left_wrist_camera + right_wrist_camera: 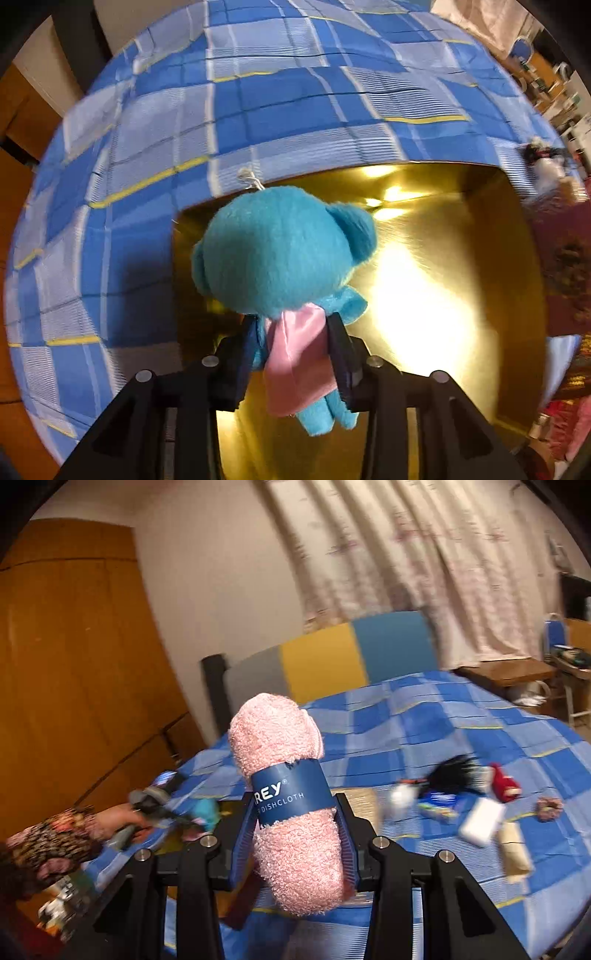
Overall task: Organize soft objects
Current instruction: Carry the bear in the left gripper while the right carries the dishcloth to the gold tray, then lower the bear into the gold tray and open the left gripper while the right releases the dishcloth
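Left tongs: both fingers sit against 1 teal plush bear, clamped at the body where its pink scarf hangs. The bear faces away, so its face is hidden. It has a white string loop on top of its head. It is held over 1 shiny gold box, which stands on the blue checked bedspread. Glare washes out the box floor, and its right wall is cut off by something dark red and blurred.

Right tongs: clamped on 1 rolled pink dishcloth, held upright above the bed. 1 navy paper band wraps it. The readable text is "REY" with a registered mark, and "DISHCLOTH" below. The start of both lines is hidden round the roll.

Loose on the bedspread to the right, all blurred:
- 1 black furry item
- 1 red plush
- 1 white block
- 1 beige roll
- 1 scrunchie
- 1 blue packet, print unreadable
- 1 white thing, can't make out what it is

The headboard has 3 panels: grey, yellow and blue.

At lower left of the right wrist view, a hand in a patterned sleeve holds the other tool. It is smeared, with a teal blob at its tip. The printed items at the bottom left corner are too blurred to read.
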